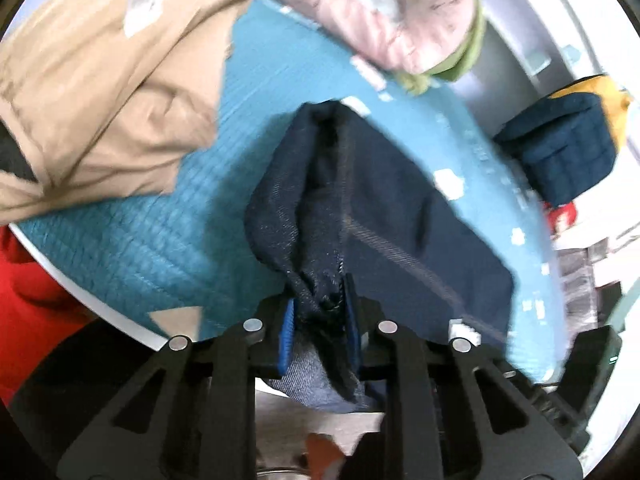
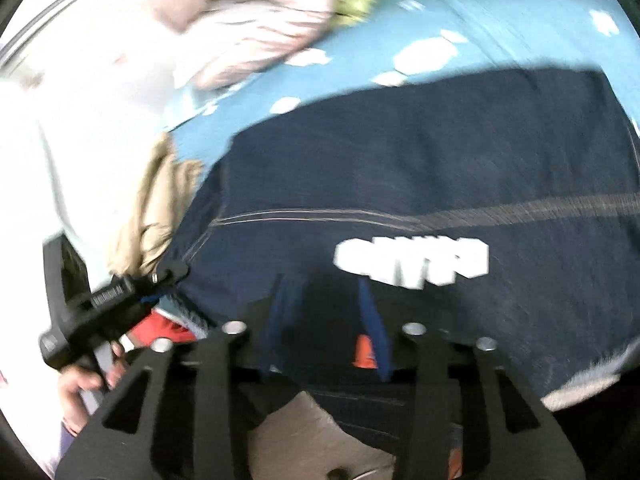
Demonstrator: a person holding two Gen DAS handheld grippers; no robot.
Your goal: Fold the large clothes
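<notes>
We clamp the navy garment in our left gripper and right gripper; it stretches ahead over the blue bedspread. Equal tension should keep edges aligned.

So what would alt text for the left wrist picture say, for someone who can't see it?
The left gripper pinches a bunched edge of dark blue jeans spread over a teal quilted cover. A tan garment lies on the left and a pink one at the top.

Legible text: none for certain.
White block lettering on the dark denim garment, motion-blurred, unreadable; small print on left gripper body, illegible.
</notes>
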